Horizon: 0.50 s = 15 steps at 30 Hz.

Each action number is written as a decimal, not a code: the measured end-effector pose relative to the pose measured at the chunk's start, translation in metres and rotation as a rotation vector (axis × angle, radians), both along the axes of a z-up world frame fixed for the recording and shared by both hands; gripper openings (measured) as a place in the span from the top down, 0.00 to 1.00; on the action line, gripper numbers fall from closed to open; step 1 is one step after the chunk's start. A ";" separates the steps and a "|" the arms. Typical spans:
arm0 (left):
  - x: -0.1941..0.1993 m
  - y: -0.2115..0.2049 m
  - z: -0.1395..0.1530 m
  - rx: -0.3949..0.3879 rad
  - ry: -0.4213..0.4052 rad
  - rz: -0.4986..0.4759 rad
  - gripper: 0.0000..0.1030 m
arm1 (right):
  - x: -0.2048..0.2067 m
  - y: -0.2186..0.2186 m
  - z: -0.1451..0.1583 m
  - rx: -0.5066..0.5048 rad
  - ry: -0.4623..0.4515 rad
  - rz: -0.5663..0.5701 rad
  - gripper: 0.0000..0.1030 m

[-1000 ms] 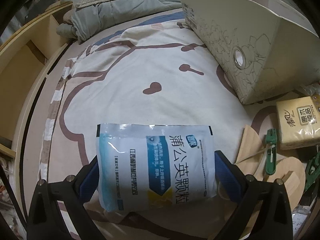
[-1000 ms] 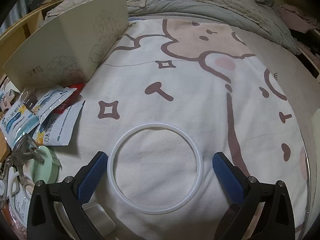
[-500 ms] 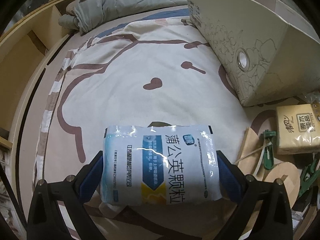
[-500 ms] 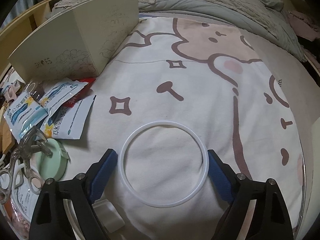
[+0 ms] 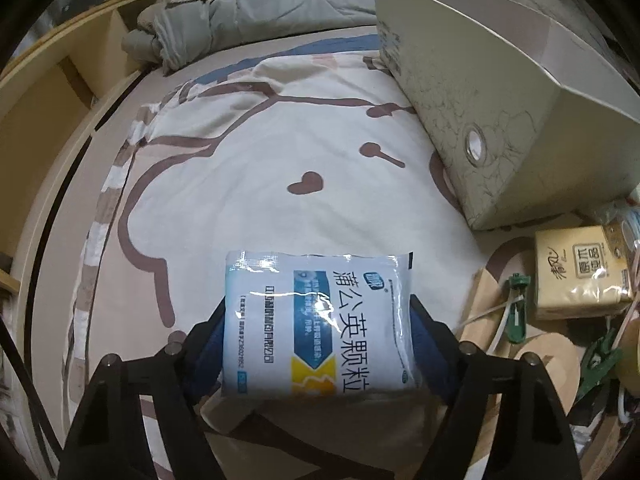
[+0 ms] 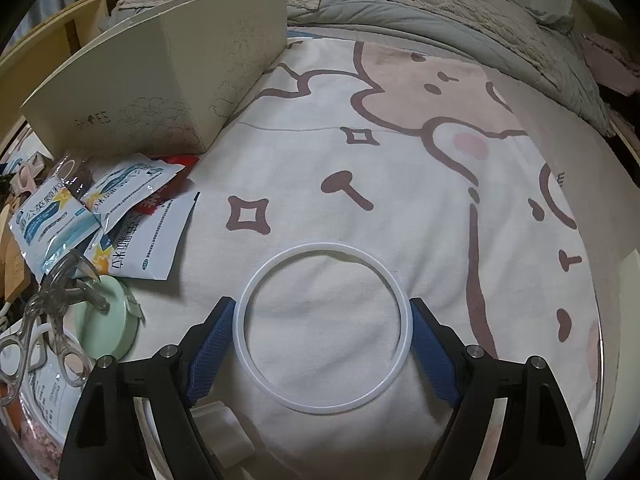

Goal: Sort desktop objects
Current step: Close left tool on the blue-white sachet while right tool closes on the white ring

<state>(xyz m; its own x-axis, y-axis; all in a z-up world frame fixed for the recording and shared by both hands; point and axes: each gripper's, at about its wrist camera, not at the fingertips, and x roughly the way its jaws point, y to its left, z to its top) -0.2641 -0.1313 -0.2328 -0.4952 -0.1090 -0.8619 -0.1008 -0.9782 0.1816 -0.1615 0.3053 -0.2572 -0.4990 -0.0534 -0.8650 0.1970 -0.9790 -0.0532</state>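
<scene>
A blue-and-white medicine sachet (image 5: 320, 312) with Chinese print sits between the blue pads of my left gripper (image 5: 318, 336). Its jaws are closing and both pads press on the sachet's side edges; it bulges and casts a shadow on the cartoon-print bedsheet (image 5: 260, 184) below. In the right wrist view a thin white plastic ring (image 6: 324, 245) lies flat on the sheet. My right gripper (image 6: 324, 332) straddles it, its jaws closing, with both pads touching the ring's left and right rim.
A cream cardboard box (image 5: 500, 92) (image 6: 160, 80) stands on the bed. Beside it lie a tissue pack (image 5: 580, 272), green clips (image 5: 516, 312), more sachets (image 6: 52, 224), a pale green lid (image 6: 106, 324) and a clear claw clip (image 6: 60, 292). A grey quilt (image 5: 240, 20) lies at the back.
Both grippers' jaws have narrowed. The left pads now pinch the sachet, which bulges more. The right pads have come in against the ring's sides.
</scene>
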 end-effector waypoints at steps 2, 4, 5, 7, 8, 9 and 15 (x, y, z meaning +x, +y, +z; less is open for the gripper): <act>0.001 0.000 0.001 -0.003 0.003 -0.003 0.23 | 0.000 -0.001 0.001 0.003 -0.001 -0.002 0.18; 0.003 0.001 0.004 -0.009 0.012 -0.008 0.23 | 0.000 -0.002 0.003 0.006 0.002 0.000 0.18; 0.004 0.001 0.006 -0.009 0.018 -0.009 0.23 | 0.000 -0.003 0.004 0.008 0.006 0.005 0.18; 0.005 0.000 0.008 -0.006 0.024 -0.005 0.23 | 0.001 -0.004 0.006 0.009 0.012 0.009 0.18; 0.005 -0.001 0.010 -0.005 0.029 -0.001 0.23 | 0.001 -0.005 0.008 0.009 0.017 0.009 0.18; 0.006 -0.001 0.012 -0.004 0.033 0.002 0.23 | 0.001 -0.005 0.009 0.008 0.018 0.009 0.18; 0.008 -0.004 0.022 0.003 0.057 0.019 0.23 | 0.001 -0.008 0.018 0.006 0.035 0.007 0.18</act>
<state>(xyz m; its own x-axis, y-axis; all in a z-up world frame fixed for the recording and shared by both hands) -0.2559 -0.1352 -0.2104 -0.5415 -0.1165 -0.8326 -0.0718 -0.9803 0.1838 -0.1604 0.2976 -0.2396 -0.5283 -0.0519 -0.8475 0.2018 -0.9772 -0.0659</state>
